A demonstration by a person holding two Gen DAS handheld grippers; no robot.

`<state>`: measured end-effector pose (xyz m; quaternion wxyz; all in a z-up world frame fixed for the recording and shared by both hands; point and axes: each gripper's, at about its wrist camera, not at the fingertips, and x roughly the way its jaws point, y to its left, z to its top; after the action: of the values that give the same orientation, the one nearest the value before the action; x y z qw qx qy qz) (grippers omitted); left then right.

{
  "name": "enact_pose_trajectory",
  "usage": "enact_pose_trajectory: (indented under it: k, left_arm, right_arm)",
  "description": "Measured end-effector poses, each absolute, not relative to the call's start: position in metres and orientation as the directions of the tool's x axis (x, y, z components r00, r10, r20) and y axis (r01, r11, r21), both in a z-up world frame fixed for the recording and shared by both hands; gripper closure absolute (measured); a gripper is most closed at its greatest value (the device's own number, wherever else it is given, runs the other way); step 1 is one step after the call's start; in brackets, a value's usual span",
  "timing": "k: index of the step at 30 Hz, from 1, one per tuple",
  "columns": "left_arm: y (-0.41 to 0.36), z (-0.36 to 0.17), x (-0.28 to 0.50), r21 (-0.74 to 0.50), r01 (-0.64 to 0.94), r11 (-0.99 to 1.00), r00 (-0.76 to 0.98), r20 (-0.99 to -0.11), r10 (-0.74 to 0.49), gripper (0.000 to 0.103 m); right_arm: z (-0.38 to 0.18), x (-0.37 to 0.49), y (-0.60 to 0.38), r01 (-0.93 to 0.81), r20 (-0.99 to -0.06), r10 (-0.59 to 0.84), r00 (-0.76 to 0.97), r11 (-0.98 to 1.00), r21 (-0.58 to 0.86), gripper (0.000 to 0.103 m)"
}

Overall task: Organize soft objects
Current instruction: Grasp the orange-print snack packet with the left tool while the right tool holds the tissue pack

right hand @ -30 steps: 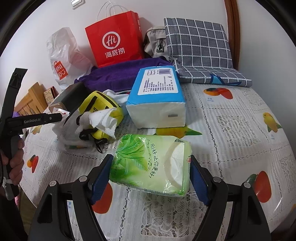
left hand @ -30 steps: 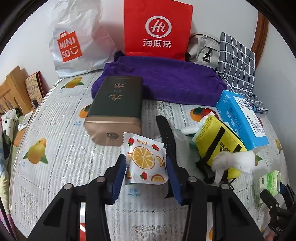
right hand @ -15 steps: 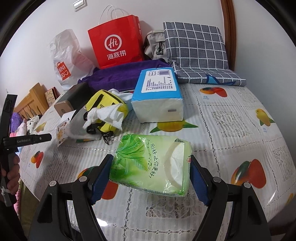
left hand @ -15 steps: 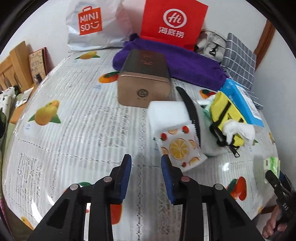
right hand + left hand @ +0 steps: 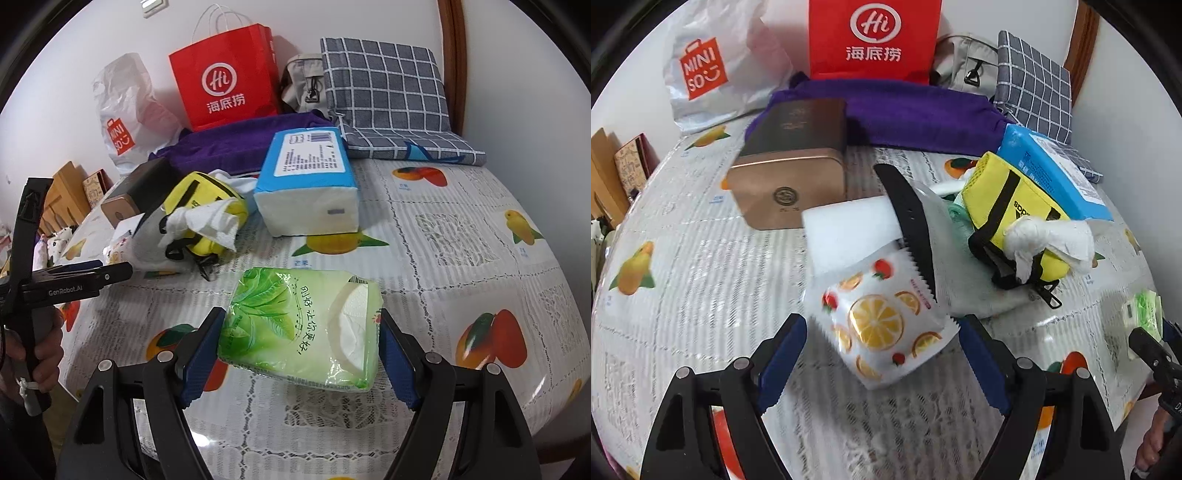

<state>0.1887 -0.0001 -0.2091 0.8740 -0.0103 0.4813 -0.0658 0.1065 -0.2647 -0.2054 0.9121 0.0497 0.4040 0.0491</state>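
Observation:
My left gripper (image 5: 882,365) is open, its blue fingers on either side of a white orange-print pack (image 5: 882,325) that lies on the tablecloth. A white foam block (image 5: 849,232) rests on the pack's far end. My right gripper (image 5: 299,358) is shut on a green tissue pack (image 5: 299,325), held just above the table. A yellow pouch (image 5: 1012,206) with a crumpled white tissue (image 5: 1052,236) lies to the right, next to a blue tissue pack (image 5: 306,181). The left gripper also shows in the right wrist view (image 5: 74,280).
A bronze tin box (image 5: 790,173), a purple towel (image 5: 916,114), a red paper bag (image 5: 875,37), a white Miniso bag (image 5: 713,70) and a checked cushion (image 5: 388,96) line the back. A black strap (image 5: 908,218) lies over a grey cloth.
My left gripper let go of the orange-print pack, backed off, then opened wide and moved back up around it. The right gripper keeps the green pack and has barely moved.

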Motion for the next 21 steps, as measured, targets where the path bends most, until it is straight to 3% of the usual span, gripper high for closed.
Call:
enact_pose_trajectory:
  k: [5,11,13,19,21]
  left_arm:
    - [-0.004,-0.213,0.195,-0.031,0.083,0.996,0.538,-0.840,-0.071,0.021]
    - [0.015,-0.210,0.187,-0.074,0.077,0.994,0.538,-0.837,-0.104,0.047]
    - [0.023,-0.209,0.183,-0.098,0.071,0.993,0.536,-0.835,-0.121,0.060]
    - [0.037,-0.208,0.174,-0.139,0.070,0.988,0.529,-0.834,-0.155,0.083]
    - [0.038,-0.207,0.173,-0.140,0.069,0.988,0.529,-0.835,-0.155,0.083]
  right_arm:
    - [-0.210,0.114,-0.266,-0.044,-0.744,0.128,0.656,0.990,0.132,0.025]
    - [-0.210,0.117,-0.266,-0.048,-0.742,0.133,0.658,0.990,0.134,0.025]
    - [-0.211,0.118,-0.266,-0.047,-0.743,0.131,0.656,0.990,0.133,0.025]
    - [-0.211,0.116,-0.268,-0.040,-0.742,0.127,0.658,0.990,0.134,0.025]
    - [-0.209,0.113,-0.268,-0.041,-0.741,0.126,0.660,0.990,0.132,0.025]
